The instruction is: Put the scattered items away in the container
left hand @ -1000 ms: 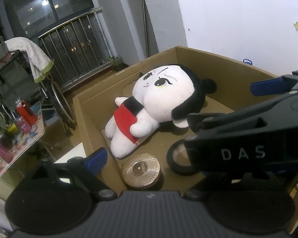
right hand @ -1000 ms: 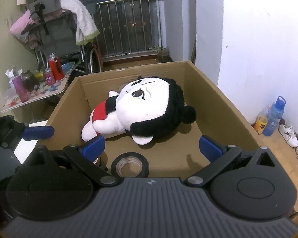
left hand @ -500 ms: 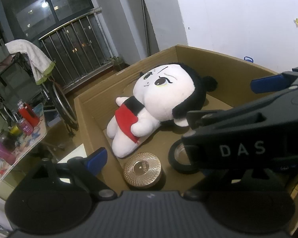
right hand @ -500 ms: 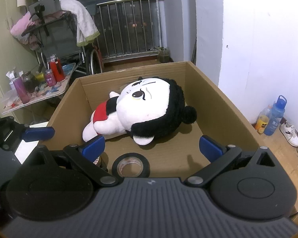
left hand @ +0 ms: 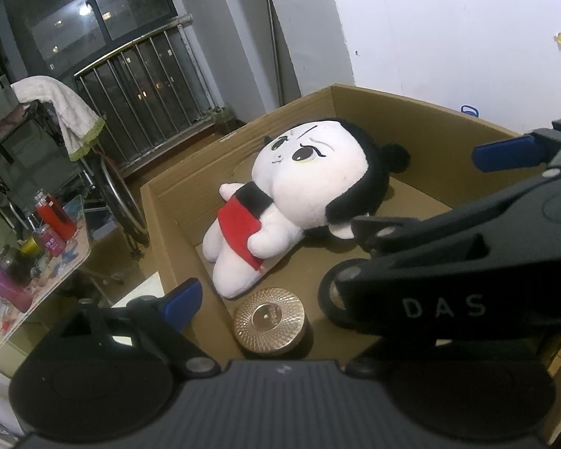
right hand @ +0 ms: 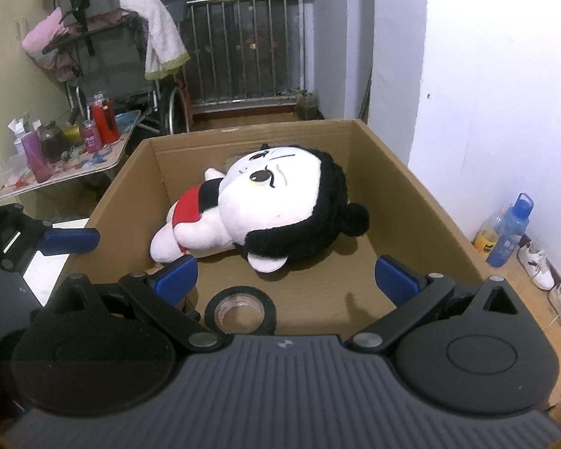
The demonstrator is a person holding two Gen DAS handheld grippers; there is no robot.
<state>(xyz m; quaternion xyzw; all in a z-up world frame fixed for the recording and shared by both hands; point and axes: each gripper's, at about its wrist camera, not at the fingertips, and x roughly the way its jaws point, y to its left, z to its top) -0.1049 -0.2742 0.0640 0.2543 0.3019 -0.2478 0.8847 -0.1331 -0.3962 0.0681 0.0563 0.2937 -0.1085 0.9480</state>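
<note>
A white plush doll with black hair and a red dress (right hand: pixel 265 209) lies on its side on the floor of the open brown cardboard box (right hand: pixel 404 187), ahead of the right gripper (right hand: pixel 284 277). A black roll of tape (right hand: pixel 240 310) and a round gold ribbed lid (left hand: pixel 268 316) rest just in front of both grippers, also inside. The right gripper is spread and empty; the left gripper (left hand: pixel 190 299) looks spread too, though its far finger is hidden. Judging by this, the tidying seems nearly finished; nothing stray is visible.
</note>
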